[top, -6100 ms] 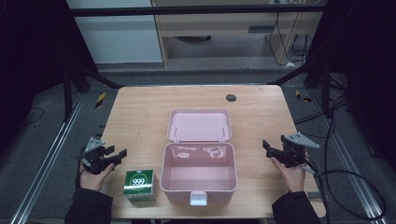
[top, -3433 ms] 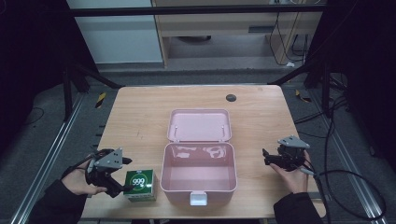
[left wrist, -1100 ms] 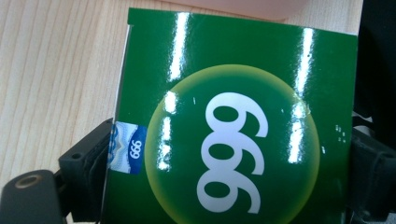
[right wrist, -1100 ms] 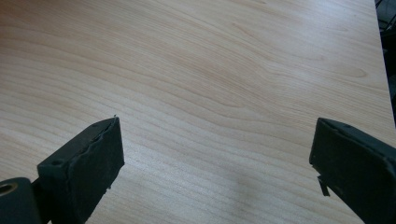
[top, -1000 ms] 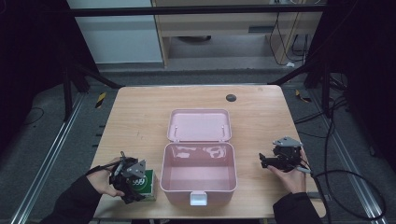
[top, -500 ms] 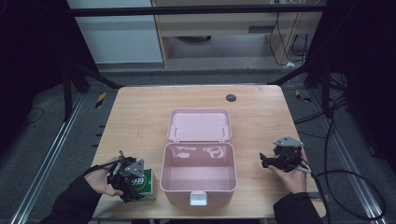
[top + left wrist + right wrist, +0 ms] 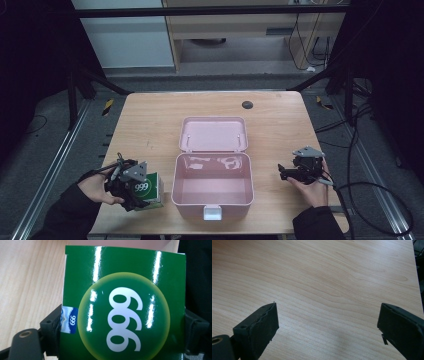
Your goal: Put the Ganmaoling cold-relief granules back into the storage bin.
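Carton [image 7: 148, 190], green, sits near the table's [image 7: 150, 125] front-left corner in the high view, clamped in the left gripper [image 7: 131, 186], just left of the open pink box [image 7: 212, 187]; the right gripper [image 7: 292, 172] waits well apart. Left gripper view: both jaws press the carton's [image 7: 123, 307] sides. Right gripper view: jaws wide over bare table [image 7: 324, 280].

Green box [image 7: 148, 189] newly in left tongs [image 7: 131, 186]

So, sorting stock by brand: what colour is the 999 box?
Green box with white digits, clearest in the left gripper view.
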Demonstrator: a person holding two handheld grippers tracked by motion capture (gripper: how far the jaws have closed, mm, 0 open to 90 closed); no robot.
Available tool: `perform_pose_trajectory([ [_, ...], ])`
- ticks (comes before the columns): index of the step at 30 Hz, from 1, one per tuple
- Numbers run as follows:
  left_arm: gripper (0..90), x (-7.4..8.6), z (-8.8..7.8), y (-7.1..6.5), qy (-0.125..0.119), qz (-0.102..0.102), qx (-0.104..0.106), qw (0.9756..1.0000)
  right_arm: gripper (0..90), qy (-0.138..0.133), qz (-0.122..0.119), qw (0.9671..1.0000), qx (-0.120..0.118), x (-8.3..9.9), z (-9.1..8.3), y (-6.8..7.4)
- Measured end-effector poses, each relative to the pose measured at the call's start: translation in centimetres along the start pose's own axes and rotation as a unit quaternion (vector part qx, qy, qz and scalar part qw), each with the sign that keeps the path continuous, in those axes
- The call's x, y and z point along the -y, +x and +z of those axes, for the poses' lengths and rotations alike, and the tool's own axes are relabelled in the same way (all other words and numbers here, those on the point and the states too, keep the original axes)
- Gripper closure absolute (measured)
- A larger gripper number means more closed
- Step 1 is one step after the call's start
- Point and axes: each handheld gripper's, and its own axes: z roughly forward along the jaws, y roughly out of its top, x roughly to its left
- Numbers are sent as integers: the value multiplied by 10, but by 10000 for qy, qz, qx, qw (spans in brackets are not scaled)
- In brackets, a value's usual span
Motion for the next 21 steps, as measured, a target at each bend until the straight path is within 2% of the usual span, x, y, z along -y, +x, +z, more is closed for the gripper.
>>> perform_pose_trajectory([
  [21, 145, -14, -37, 4, -265, 63, -199, 9994, 39, 17, -28, 10000, 0, 0, 1, 0],
])
